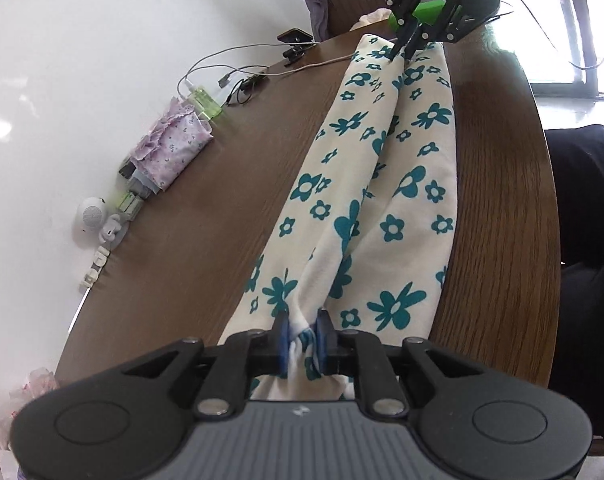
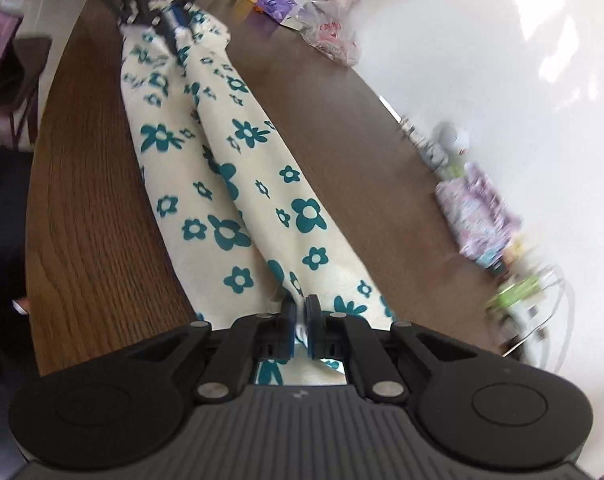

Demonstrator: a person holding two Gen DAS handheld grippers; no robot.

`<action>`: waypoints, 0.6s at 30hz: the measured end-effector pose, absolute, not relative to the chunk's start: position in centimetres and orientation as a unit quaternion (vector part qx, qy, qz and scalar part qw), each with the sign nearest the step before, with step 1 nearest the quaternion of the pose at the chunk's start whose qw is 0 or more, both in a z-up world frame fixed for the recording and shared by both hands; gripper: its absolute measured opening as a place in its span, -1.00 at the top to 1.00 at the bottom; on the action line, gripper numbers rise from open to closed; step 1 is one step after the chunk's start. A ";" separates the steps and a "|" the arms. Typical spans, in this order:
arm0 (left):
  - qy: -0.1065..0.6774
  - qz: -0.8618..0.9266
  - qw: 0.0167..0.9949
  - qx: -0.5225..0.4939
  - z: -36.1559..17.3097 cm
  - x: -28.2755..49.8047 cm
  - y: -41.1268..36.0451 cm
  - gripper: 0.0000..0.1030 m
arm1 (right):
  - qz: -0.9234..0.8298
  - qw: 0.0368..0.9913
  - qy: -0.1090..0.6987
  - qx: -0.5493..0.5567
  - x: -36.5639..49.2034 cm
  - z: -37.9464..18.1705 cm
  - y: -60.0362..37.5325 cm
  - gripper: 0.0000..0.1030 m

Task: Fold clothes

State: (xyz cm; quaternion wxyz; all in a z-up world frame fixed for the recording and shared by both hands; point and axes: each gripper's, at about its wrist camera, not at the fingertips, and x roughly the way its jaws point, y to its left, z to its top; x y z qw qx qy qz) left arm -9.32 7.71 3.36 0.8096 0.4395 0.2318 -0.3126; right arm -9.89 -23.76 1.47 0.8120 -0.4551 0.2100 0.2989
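Observation:
A cream cloth with teal flowers (image 1: 382,184) lies stretched in a long band across the brown wooden table (image 1: 222,200). My left gripper (image 1: 303,336) is shut on one bunched end of the cloth, low at the near edge in the left wrist view. At the far end, my right gripper (image 1: 402,54) pinches the other end. In the right wrist view the same cloth (image 2: 230,184) runs away from my right gripper (image 2: 301,330), which is shut on a fold of it, toward the left gripper (image 2: 170,20) at the top. The band sags into two ridges with a crease between.
Along the wall edge lie a pink floral pouch (image 1: 170,148), a green charger with cables (image 1: 206,104), a small white speaker (image 1: 92,214) and a phone on a clamp (image 1: 296,42). Plastic bags and a vase (image 2: 334,16) stand at the other end. A person's dark sleeve (image 1: 590,208) borders the table.

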 end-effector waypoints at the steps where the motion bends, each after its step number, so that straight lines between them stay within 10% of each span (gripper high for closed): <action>1: 0.232 -0.310 0.813 0.435 3.4 -9.4 7.7 0.75 | 0.293 0.810 0.201 -0.467 -10.2 1.3 -23.6 0.88; 4: 0.228 -0.307 0.810 0.443 3.4 -9.4 7.4 0.74 | 0.289 0.803 0.186 -0.487 -10.3 1.2 -23.5 0.46; 9: 0.229 -0.308 0.810 0.443 3.5 -9.1 7.3 0.72 | 0.320 0.777 0.216 -0.497 -8.9 2.4 -23.3 0.34; 12: 0.228 -0.307 0.810 0.445 3.4 -9.3 7.2 0.72 | 0.314 0.771 0.219 -0.509 -8.2 3.1 -23.0 0.84; 18: 0.225 -0.310 0.815 0.434 3.4 -9.4 7.6 0.70 | 0.274 0.780 0.168 -0.536 -10.3 1.7 -23.0 0.89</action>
